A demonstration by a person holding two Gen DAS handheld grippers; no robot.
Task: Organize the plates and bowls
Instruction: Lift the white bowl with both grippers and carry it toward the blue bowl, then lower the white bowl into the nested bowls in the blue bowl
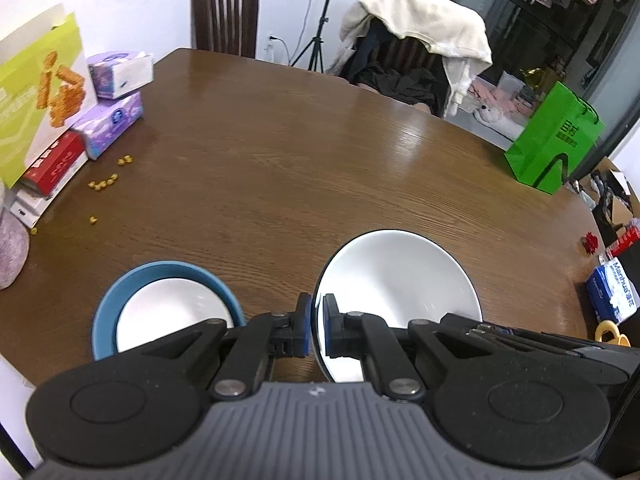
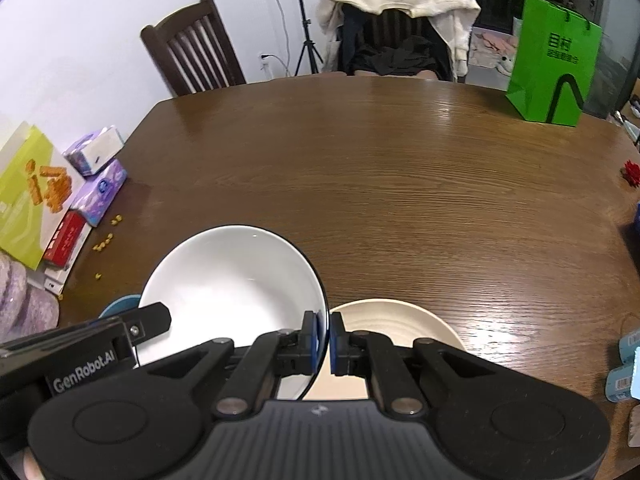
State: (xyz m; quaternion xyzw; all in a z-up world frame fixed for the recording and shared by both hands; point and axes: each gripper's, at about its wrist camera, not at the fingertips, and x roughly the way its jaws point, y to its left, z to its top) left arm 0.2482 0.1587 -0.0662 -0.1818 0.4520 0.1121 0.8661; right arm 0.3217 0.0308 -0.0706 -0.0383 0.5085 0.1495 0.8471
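The left claw is pinching the left rim of the white bowl, one blue-padded finger inside the rim and the other outside it. The right claw pinches the same white bowl on its right rim in the same way, so the bowl is gripped from both sides. In each wrist view the opposite claw's black body shows at the bowl's far edge.

Taking the white bowl as the landmark: just to its left, on the wooden counter, sits a blue-rimmed bowl with a white inside; in the right wrist view only a sliver of its blue rim peeks out from behind the white bowl. Just to the white bowl's right lies a cream plate, flat on the counter and partly hidden behind the right claw's fingers.

Farther left of the bowl, small yellow bits are scattered on the counter, and beyond them stand purple tissue packs, a red box and a lime-green carton against the wall. Well beyond the bowl, at the counter's far right corner, stands a green paper bag. Behind the counter's far edge are a dark wooden chair and a second chair draped with a cream garment. To the bowl's right, near the counter's edge, lie a blue tissue pack and a small red flower.
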